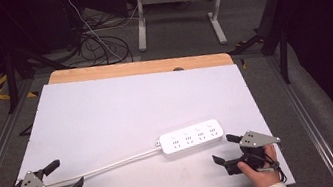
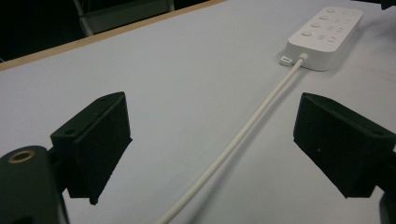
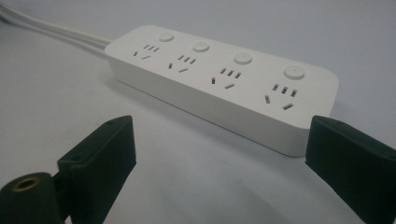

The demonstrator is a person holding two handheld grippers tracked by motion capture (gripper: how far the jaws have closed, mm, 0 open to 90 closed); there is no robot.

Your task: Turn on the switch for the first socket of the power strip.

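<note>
A white power strip with several sockets and round buttons lies flat on the white table, near the front right. Its white cable runs left toward the front left corner. My left gripper is open at that corner, and the cable passes between its two jaws without touching them; the strip lies farther ahead. My right gripper is open just in front of the strip's right end. In the right gripper view the strip lies close ahead of the spread jaws.
The white table top has a wooden strip along its far edge. Beyond it stand a white desk frame and loose cables on the floor. Metal rails run along both sides of the table.
</note>
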